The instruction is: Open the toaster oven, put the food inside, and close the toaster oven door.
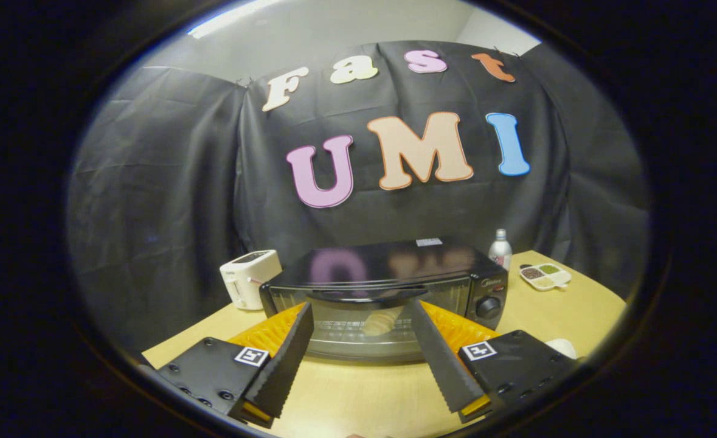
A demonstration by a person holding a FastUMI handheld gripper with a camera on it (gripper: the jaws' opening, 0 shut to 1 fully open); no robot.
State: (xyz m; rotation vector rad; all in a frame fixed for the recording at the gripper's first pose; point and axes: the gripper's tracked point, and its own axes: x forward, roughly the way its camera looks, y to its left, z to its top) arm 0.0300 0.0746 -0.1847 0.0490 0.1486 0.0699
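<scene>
Hand-held gripper (358, 307), its 2 fingers spread wide and holding nothing, faces the toaster oven (382, 298) on the table (358, 395); the door (364, 331) appears shut with pale food (381, 322) visible behind the glass, so the task looks essentially complete.

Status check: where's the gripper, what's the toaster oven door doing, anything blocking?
Gripper open, fingers spread, tips at the toaster oven door handle. Door looks shut, food seen inside through the glass. Nothing between fingers and door.
</scene>
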